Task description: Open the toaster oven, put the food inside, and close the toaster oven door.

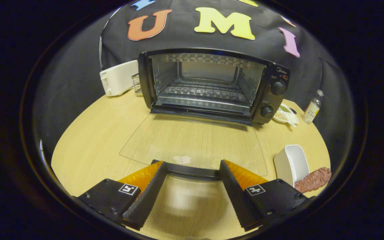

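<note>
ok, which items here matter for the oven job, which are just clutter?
Job: toaster oven, its glass door folded down open, door handle between the open gripper fingers, meat patty, white dish.

Clutter: white toaster, bottle, small dishes.

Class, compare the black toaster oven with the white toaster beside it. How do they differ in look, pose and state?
The toaster oven is black; the toaster is white. The toaster oven faces the gripper, its glass door folded down flat and its wire rack showing; the toaster sits partly behind it, showing only a plain side. The gripper's jaws stand open at the door's handle. Both rest on the wooden table.
</note>
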The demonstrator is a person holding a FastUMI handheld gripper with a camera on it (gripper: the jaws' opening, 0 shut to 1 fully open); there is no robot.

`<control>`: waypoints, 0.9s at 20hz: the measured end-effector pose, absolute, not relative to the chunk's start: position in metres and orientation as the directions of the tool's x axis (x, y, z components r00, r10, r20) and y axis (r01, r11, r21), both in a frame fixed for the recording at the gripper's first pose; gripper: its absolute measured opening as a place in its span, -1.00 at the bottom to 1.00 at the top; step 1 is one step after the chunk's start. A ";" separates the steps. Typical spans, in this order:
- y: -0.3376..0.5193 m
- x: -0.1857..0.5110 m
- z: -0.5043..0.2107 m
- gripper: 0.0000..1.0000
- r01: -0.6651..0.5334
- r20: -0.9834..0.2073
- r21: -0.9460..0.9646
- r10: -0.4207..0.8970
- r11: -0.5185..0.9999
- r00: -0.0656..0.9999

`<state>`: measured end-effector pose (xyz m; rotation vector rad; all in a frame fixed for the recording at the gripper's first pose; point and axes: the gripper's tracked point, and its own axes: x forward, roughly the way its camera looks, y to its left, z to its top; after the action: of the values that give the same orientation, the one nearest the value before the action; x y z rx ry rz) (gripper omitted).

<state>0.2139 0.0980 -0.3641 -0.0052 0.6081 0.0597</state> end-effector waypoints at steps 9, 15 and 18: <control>-0.010 0.217 -0.305 1.00 -0.119 -0.524 0.119 0.164 0.986 0.836; -0.138 0.178 -0.281 0.98 -0.091 -0.522 0.083 0.121 0.992 0.844; -0.185 0.149 -0.300 0.97 -0.037 -0.568 0.101 0.088 0.994 0.818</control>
<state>0.1494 -0.1852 -0.2997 0.0865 0.6089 0.0672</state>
